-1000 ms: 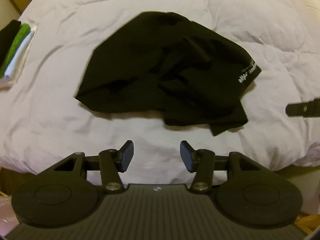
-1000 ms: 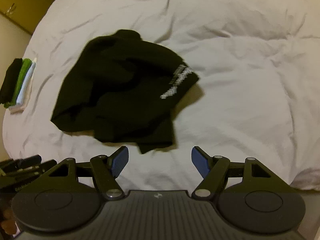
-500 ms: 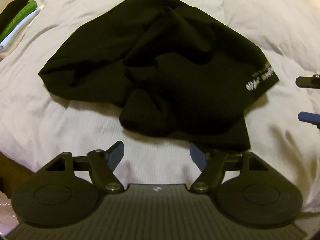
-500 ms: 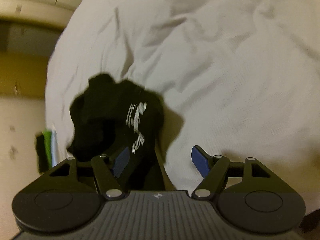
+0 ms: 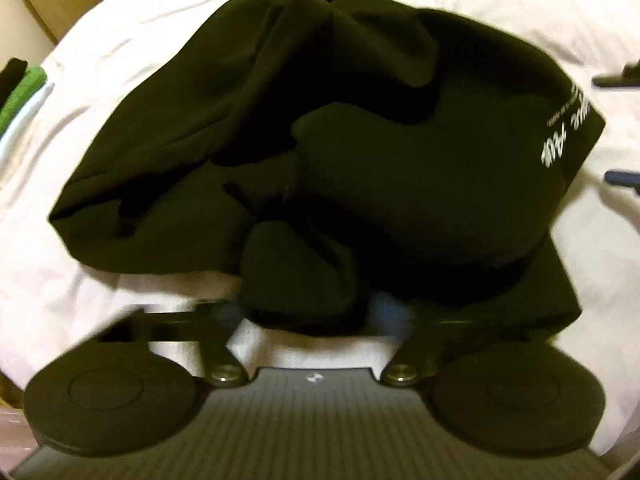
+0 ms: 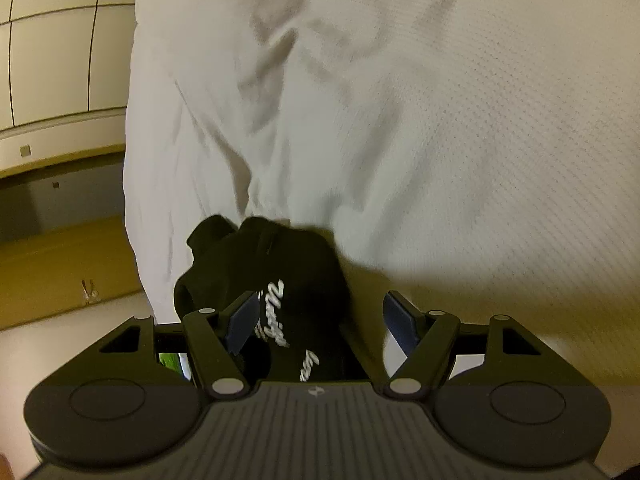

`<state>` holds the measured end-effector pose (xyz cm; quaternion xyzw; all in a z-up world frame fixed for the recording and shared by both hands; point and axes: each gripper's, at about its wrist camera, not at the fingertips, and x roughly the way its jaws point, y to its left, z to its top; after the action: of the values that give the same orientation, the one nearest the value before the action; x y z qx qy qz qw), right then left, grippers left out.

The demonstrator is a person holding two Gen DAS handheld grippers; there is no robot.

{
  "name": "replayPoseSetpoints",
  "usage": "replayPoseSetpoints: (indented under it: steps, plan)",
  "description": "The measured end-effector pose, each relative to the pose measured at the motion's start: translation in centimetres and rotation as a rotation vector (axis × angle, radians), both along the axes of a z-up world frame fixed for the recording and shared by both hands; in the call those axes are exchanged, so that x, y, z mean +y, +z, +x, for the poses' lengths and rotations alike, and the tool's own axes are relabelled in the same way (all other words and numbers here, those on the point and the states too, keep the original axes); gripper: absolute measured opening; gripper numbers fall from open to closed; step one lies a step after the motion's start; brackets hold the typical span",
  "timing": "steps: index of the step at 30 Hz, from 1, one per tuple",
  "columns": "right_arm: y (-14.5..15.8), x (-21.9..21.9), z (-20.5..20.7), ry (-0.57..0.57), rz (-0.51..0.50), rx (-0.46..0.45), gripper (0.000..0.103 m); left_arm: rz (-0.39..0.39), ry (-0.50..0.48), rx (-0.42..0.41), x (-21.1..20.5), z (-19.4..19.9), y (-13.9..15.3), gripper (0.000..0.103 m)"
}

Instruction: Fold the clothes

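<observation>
At the far left edge of the left wrist view, a stack of folded clothes (image 5: 20,92) is cut off by the frame, only its black, green and pale layers showing. The black garment (image 5: 320,152) lies crumpled on the white bed (image 5: 60,280), and its folds merge into one dark mass that is hard to read. The left tool (image 5: 308,312) is blurred; its fingers stand well apart with a lobe of cloth lying between and over them, nothing pinched. At the right edge, white lettering (image 5: 560,140) marks the garment's hem, beside two cut-off fingertips of the other tool. In the right wrist view, the right tool (image 6: 320,320) is spread wide, the lettered hem (image 6: 280,312) just past its left finger, not gripped; most of the garment is hidden below. Compared with half a second ago, both tools are closer to the cloth, which now fills more of each view.
</observation>
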<state>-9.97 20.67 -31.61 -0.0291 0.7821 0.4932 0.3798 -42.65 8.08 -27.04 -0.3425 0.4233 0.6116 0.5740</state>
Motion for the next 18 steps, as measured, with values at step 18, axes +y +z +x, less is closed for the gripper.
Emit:
replayPoseSetpoints:
  steps: [18]
  plan:
    - [0.3,-0.7,-7.4,0.205,0.051,0.017,0.060,0.010,0.342,0.211,-3.8,-20.1,7.0,0.010]
